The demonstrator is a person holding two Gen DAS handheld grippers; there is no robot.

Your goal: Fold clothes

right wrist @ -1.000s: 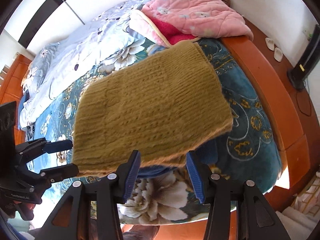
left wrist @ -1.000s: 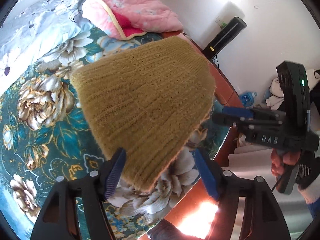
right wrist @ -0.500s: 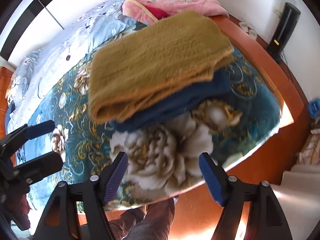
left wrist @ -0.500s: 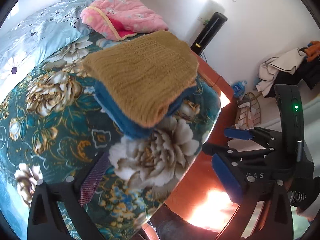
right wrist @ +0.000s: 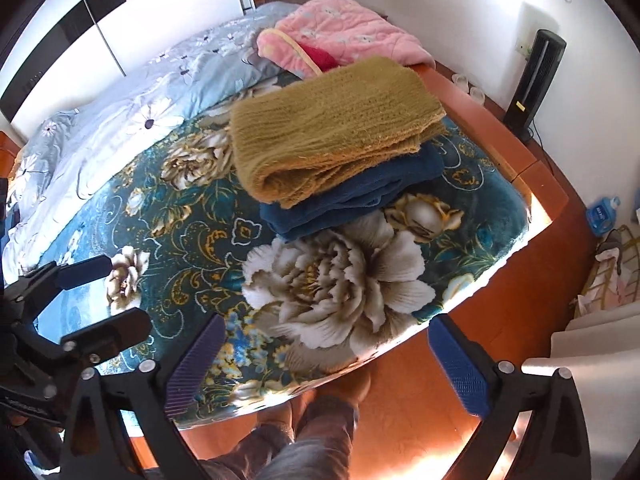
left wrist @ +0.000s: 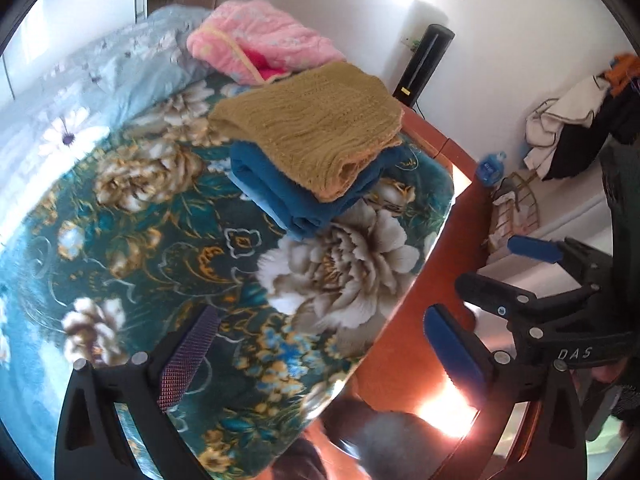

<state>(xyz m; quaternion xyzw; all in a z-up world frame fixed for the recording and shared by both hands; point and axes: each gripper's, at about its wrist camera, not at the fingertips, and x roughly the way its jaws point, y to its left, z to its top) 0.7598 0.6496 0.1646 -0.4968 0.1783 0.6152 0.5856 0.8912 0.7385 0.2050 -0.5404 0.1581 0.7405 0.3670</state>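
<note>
Sitting folded on the blue garment (right wrist: 352, 196) near the bed's (right wrist: 500, 200) corner, the mustard sweater (right wrist: 336, 128) could slide floorward if nudged; left gripper (left wrist: 320, 352) and right gripper (right wrist: 332, 364) both gape empty.

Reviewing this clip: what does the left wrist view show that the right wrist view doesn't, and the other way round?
Left wrist only: a pile of clothes against the wall, and the right gripper seen from the side, open.

Right wrist only: the dark-banded wardrobe beyond the bed, two slippers on the floor, and the left gripper, open.

Both: the mustard sweater folded on a folded blue garment, the floral blanket, pink quilt, black tower and blue bottle.
</note>
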